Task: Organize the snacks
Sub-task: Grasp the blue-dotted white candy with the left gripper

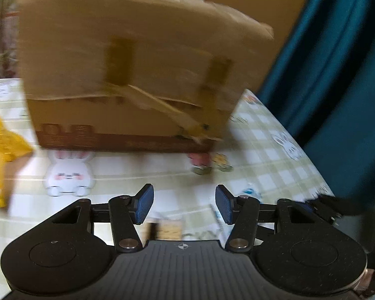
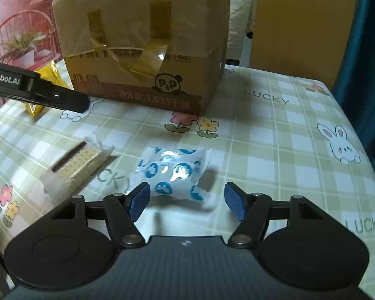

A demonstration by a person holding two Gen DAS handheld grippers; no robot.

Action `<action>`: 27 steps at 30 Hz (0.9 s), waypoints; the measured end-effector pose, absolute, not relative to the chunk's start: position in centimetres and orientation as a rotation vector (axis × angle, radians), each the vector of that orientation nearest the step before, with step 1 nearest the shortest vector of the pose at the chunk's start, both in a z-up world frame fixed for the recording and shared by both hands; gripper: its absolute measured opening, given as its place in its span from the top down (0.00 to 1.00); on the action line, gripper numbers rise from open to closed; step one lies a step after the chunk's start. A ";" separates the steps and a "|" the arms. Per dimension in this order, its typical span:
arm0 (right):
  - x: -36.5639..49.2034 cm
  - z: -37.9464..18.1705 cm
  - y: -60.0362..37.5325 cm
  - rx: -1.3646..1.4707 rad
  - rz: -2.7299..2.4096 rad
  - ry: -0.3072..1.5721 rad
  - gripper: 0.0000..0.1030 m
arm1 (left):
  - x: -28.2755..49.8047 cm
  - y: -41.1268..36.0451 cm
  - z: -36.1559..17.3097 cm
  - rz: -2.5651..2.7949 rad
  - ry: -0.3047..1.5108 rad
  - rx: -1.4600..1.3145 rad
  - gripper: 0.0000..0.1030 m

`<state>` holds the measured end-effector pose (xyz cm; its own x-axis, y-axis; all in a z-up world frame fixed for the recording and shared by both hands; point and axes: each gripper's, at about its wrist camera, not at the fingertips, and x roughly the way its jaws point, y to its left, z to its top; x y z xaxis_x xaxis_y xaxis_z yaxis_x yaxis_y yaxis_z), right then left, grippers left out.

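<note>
Cardboard fills most of the left wrist view: a taped brown box (image 1: 127,70) stands on the checked tablecloth (image 1: 262,150), blurred by motion. The left gripper (image 1: 184,204) is held low in front of it, its jaws apart and nothing between them. A yellow packet (image 1: 0,155) lies at the left edge of the cloth, well apart from the gripper. Below the blue pads (image 1: 144,206) a cracker pack (image 1: 166,230) is partly seen, close under the gripper. Dark teal fabric (image 1: 337,75) hangs along the right side.

In the right wrist view the same box (image 2: 142,50) is seen sharply, with peeling tape and a panda print, and whether its top is open cannot be told. The right gripper (image 2: 187,201) is also spread, with nothing gripped. A small white-and-blue sachet (image 2: 175,170) lies on the tablecloth (image 2: 287,137) just ahead of the jaws, roughly centred between them but not touched. The cracker pack (image 2: 77,162) lies to the left of it, near but apart. The yellow packet (image 2: 47,82) is partly hidden behind the black body of the left gripper (image 2: 37,92), beside the box.

As far as can be judged, little is done: three snacks are loose on the cloth and none is held. The sachet appears the likeliest next pick for the right side.
</note>
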<state>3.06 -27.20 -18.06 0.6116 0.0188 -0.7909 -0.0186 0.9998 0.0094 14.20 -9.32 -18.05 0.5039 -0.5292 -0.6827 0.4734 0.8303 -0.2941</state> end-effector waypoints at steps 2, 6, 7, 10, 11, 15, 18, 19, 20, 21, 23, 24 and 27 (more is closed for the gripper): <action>3.5 -18.4 -27.6 0.000 0.059 0.907 0.33 | 14.4 -10.6 -18.7 -0.645 0.875 -0.070 0.45; 4.2 -19.0 -27.7 0.000 0.127 0.899 0.34 | 14.8 -12.7 -20.3 -0.708 0.932 -0.078 0.45; 4.4 -19.2 -27.5 -0.002 0.141 0.900 0.37 | 14.9 -13.0 -20.8 -0.713 0.947 -0.086 0.45; 4.4 -19.5 -26.9 0.003 0.173 0.907 0.40 | 15.7 -13.4 -22.2 -0.720 0.996 -0.122 0.45; 4.3 -19.6 -26.7 -0.006 0.173 0.906 0.40 | 15.9 -13.5 -22.6 -0.723 1.007 -0.128 0.45; 4.0 -19.6 -26.4 -0.027 0.180 0.905 0.40 | 16.2 -14.0 -24.0 -0.741 1.045 -0.149 0.45; 3.9 -19.4 -26.2 -0.055 0.180 0.920 0.41 | 16.3 -14.3 -24.7 -0.753 1.061 -0.164 0.45; 3.8 -19.4 -26.2 -0.065 0.178 0.926 0.42 | 16.2 -14.4 -24.8 -0.754 1.062 -0.161 0.45; 3.7 -19.2 -26.2 -0.073 0.176 0.928 0.42 | 16.3 -14.6 -24.9 -0.753 1.061 -0.158 0.44; 3.5 -19.1 -26.4 -0.071 0.175 0.928 0.42 | 16.3 -14.6 -25.0 -0.754 1.058 -0.160 0.44; 3.2 -18.6 -26.8 -0.057 0.173 0.923 0.42 | 16.3 -14.6 -25.1 -0.756 1.060 -0.166 0.44; 3.1 -18.4 -27.0 -0.051 0.172 0.919 0.42 | 16.3 -14.6 -24.9 -0.757 1.059 -0.168 0.44; 3.2 -18.3 -27.5 -0.038 0.168 0.915 0.47 | 16.4 -14.6 -24.9 -0.764 1.059 -0.178 0.44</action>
